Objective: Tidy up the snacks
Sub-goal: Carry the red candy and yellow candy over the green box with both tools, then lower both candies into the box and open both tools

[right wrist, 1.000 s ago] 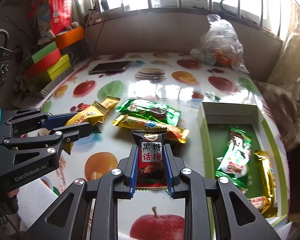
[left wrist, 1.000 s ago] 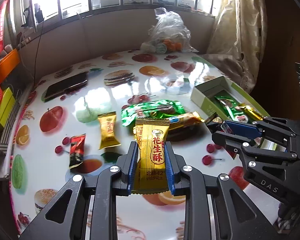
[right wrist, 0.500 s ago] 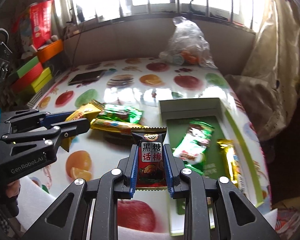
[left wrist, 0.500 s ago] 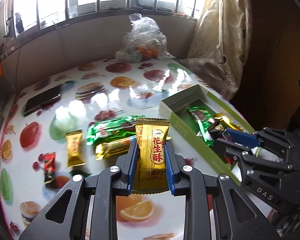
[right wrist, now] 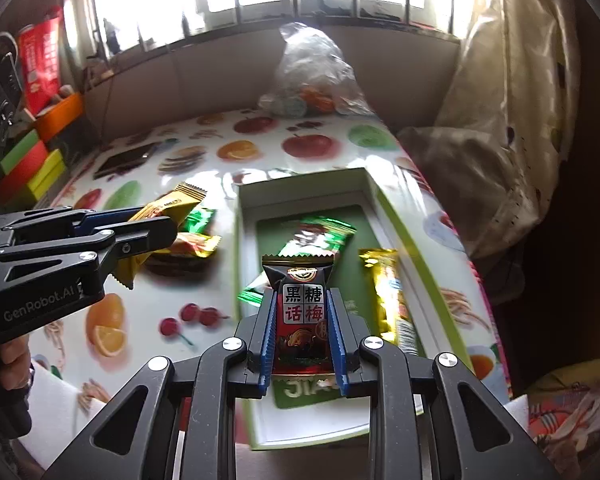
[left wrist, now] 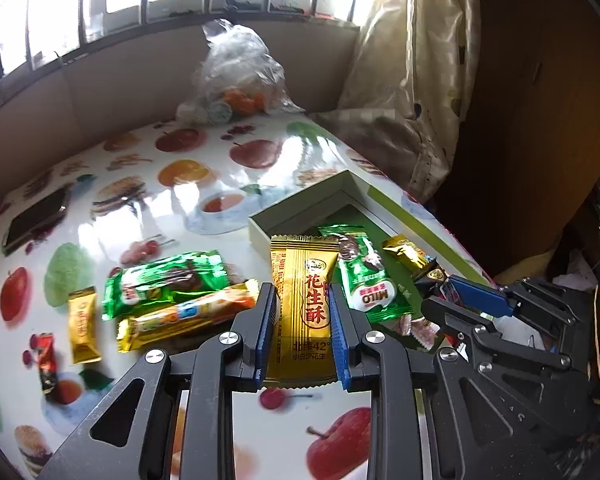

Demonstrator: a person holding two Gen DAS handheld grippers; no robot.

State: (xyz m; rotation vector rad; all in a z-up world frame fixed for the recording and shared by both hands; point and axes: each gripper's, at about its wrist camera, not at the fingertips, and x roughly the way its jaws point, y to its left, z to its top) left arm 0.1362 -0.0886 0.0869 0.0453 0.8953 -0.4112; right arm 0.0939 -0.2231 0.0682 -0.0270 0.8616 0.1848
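Left gripper [left wrist: 302, 320]: jaws closed on a gold foil peanut-candy packet with red characters [left wrist: 303, 304], held upright above the glossy fruit-printed surface [left wrist: 220, 184], just short of the near left corner of the box.

Right gripper [right wrist: 303, 330]: jaws closed on a dark red-and-black plum-candy packet with white label squares [right wrist: 300, 312], held upright over the interior of the box.

Shallow white cardboard box with green lining [right wrist: 300, 184]: lies at 3 o'clock on the surface in the left wrist view. Contents: a green Milo wrapper [left wrist: 366, 276]; a long gold foil bar [right wrist: 388, 300] along its right side; a small pink-and-white wrapped sweet [left wrist: 418, 326] near the front.

Loose on the surface, at 9 o'clock of the left gripper: a green foil snack bar [left wrist: 166, 284]; touching its near edge, a long orange-gold bar [left wrist: 188, 316]; farther left, a small gold packet [left wrist: 83, 324]; beyond that, a small red-and-black packet [left wrist: 47, 360].

Far edge, at 12 o'clock: a clear plastic bag holding oranges [left wrist: 240, 76]. At 10 o'clock: a dark flat phone [left wrist: 36, 220].
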